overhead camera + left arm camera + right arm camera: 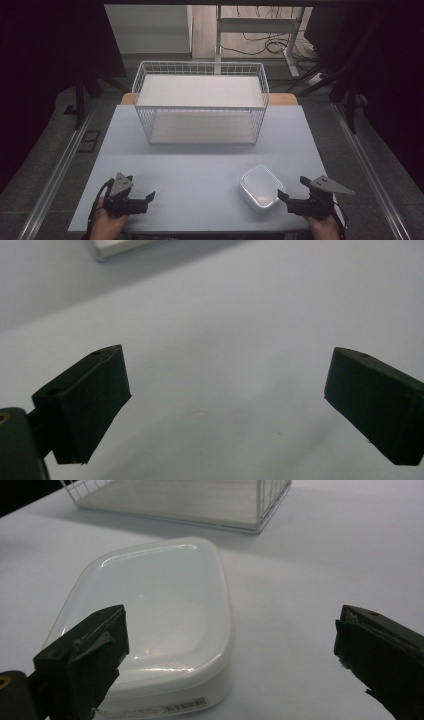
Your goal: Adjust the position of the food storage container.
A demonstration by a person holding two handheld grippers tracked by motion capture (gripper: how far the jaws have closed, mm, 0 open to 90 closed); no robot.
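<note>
A white plastic lidded box (pixel 260 187) (pixel 150 625) lies flat on the pale table (pixel 200 165) at the front right. My right gripper (pixel 293 189) (pixel 227 650) rests just to its right, jaws wide apart, with the box partly ahead of its left jaw and nothing gripped. At the front left my left gripper (pixel 141 187) (pixel 225 395) is open over bare table. A white wire basket (pixel 200 102) (pixel 200 500) stands at the back middle of the table.
The basket has two white shelves, one at its top and one at its floor. The table's front edge runs just below both hands. Dark floor, metal rails and desk legs with cables surround the table.
</note>
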